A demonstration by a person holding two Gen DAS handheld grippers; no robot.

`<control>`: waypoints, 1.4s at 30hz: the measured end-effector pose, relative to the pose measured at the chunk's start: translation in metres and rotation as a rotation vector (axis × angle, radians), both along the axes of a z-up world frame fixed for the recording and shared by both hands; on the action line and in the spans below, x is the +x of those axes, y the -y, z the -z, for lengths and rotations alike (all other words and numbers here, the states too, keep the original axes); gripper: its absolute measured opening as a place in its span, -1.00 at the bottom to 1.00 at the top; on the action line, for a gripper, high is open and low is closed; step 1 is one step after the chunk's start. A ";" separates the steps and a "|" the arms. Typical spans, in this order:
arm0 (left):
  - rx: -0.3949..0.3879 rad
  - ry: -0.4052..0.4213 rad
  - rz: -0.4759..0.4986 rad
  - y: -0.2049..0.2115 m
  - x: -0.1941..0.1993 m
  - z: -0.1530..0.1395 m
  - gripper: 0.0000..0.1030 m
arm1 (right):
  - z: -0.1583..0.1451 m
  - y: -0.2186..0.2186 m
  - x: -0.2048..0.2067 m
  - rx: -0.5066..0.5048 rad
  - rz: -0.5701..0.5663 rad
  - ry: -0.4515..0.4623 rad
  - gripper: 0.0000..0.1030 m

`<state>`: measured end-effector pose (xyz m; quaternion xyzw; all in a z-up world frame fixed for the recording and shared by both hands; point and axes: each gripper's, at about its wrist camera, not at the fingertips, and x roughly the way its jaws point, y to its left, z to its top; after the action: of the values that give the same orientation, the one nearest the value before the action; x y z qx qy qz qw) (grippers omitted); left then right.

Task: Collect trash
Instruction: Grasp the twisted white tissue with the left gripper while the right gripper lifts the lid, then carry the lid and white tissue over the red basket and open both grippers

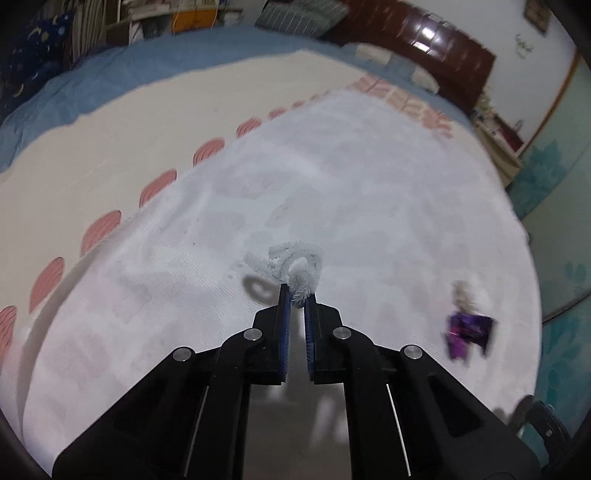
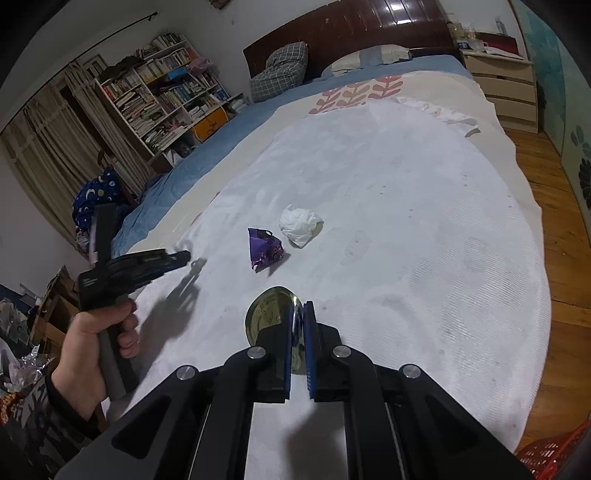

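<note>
Left gripper is clamping a white pipe cleaner | right gripper is pinching a can lid | both hovering mid-bed.

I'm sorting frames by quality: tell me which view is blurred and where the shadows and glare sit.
Left wrist view: motion-smeared, the purple wrapper worst; the white pipe cleaner casts a curled shadow to its left. Right wrist view: sharp; the left gripper throws a hard shadow on the white sheet; glare on the headboard; strong fisheye bending in both.
</note>
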<state>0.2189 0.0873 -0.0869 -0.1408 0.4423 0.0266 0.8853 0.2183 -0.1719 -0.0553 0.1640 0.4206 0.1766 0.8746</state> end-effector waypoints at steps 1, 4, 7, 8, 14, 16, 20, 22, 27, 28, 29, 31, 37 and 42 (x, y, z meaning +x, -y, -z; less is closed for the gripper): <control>-0.003 0.016 0.010 0.003 -0.007 -0.006 -0.87 | -0.002 0.003 -0.004 -0.002 0.004 0.006 -0.85; -0.030 0.096 0.023 0.013 -0.041 -0.031 -0.87 | -0.006 0.009 -0.012 -0.003 0.025 0.015 -0.85; -0.076 0.148 0.031 0.024 -0.067 -0.048 -0.87 | -0.018 0.014 -0.025 -0.037 0.040 0.054 -0.85; -0.087 0.153 0.049 0.032 -0.077 -0.052 -0.87 | -0.020 0.016 -0.029 -0.034 0.041 0.062 -0.85; -0.093 0.184 0.183 0.093 -0.131 -0.077 -0.87 | -0.044 0.046 -0.072 0.016 0.085 0.097 -0.85; -0.097 0.212 0.212 0.109 -0.150 -0.090 -0.87 | -0.058 0.059 -0.089 0.018 0.106 0.121 -0.85; -0.096 0.278 0.297 0.149 -0.185 -0.126 -0.87 | -0.086 0.090 -0.133 -0.011 0.158 0.173 -0.85; -0.097 0.303 0.321 0.164 -0.195 -0.139 -0.87 | -0.100 0.113 -0.159 -0.034 0.199 0.199 -0.85; -0.128 0.357 0.469 0.234 -0.225 -0.177 -0.87 | -0.128 0.207 -0.235 -0.068 0.359 0.219 -0.85; -0.129 0.364 0.494 0.247 -0.228 -0.181 -0.87 | -0.133 0.235 -0.257 -0.071 0.407 0.218 -0.85; -0.130 0.370 0.534 0.268 -0.234 -0.185 -0.87 | -0.135 0.250 -0.268 -0.075 0.431 0.218 -0.85; -0.142 0.373 0.608 0.306 -0.241 -0.189 -0.87 | -0.140 0.289 -0.300 -0.090 0.499 0.217 -0.85; -0.154 0.326 0.851 0.431 -0.261 -0.177 -0.87 | -0.113 0.392 -0.382 -0.204 0.671 0.142 -0.85; -0.120 0.151 1.021 0.540 -0.266 -0.116 -0.87 | -0.058 0.443 -0.422 -0.209 0.745 0.027 -0.85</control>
<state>-0.0475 -0.4526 0.0291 0.0407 0.3905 -0.4443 0.8052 -0.2033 -0.6152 0.0027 0.2133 0.3363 -0.1950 0.8963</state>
